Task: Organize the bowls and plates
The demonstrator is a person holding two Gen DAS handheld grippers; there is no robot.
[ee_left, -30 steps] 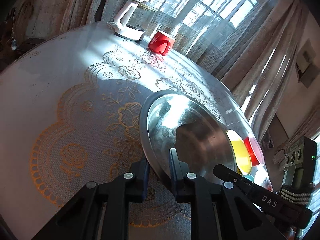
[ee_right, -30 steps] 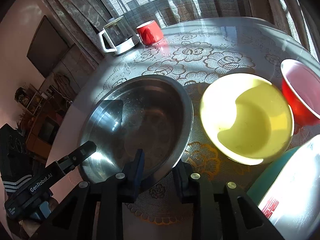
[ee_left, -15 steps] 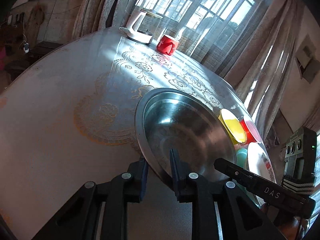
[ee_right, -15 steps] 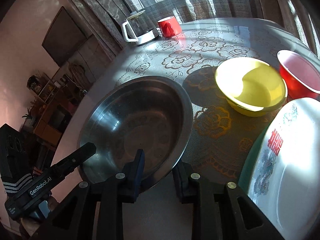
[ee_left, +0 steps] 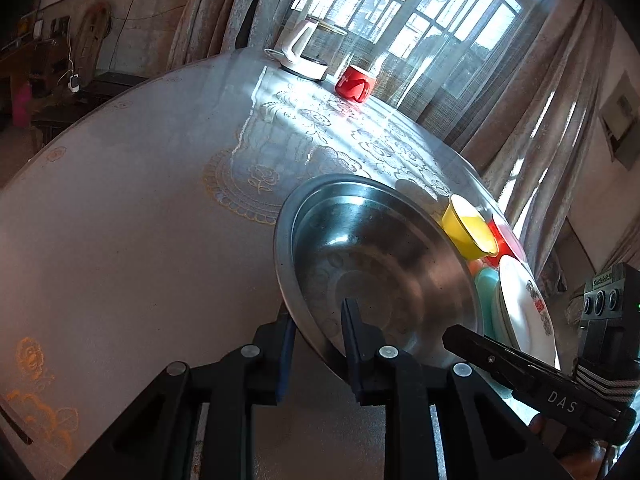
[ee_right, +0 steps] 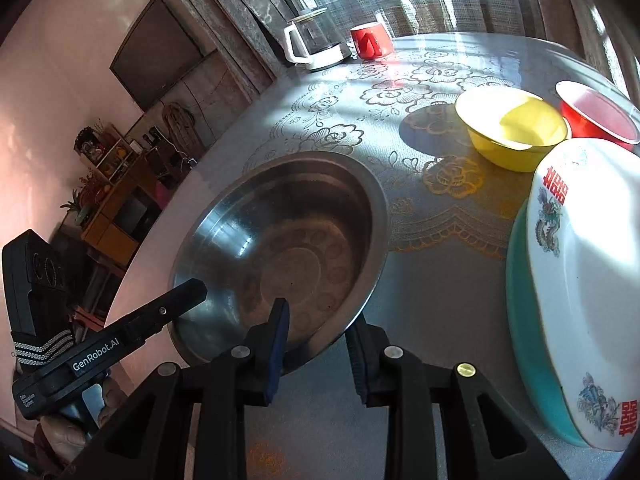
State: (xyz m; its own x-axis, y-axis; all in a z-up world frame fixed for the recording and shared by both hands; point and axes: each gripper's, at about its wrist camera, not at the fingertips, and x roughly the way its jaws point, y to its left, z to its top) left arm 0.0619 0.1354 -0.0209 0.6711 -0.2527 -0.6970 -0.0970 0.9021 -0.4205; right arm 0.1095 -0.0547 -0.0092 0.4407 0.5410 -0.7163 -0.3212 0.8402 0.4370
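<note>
A wide steel basin (ee_left: 380, 264) (ee_right: 288, 248) sits low at the near side of the round table, held from both sides. My left gripper (ee_left: 318, 326) has the basin's near rim between its pads, and its jaws are opening. My right gripper (ee_right: 318, 328) pinches the opposite rim, one finger inside and one under the lip, and its jaws are opening too. Right of the basin stand a yellow bowl (ee_right: 512, 132) and a red bowl (ee_right: 596, 116). A white plate with red characters (ee_right: 580, 280) lies on a teal plate (ee_right: 524, 320).
A glass kettle (ee_right: 312, 44) and a red mug (ee_right: 370, 42) stand at the table's far edge by the curtained window. A lace cloth covers the table (ee_left: 120, 220). Shelves and a wall screen are off to the left in the right wrist view.
Both grippers have drawn the basin back toward the table's near edge. The yellow and red bowls now lie farther off, and the white plate stack has come into view.
</note>
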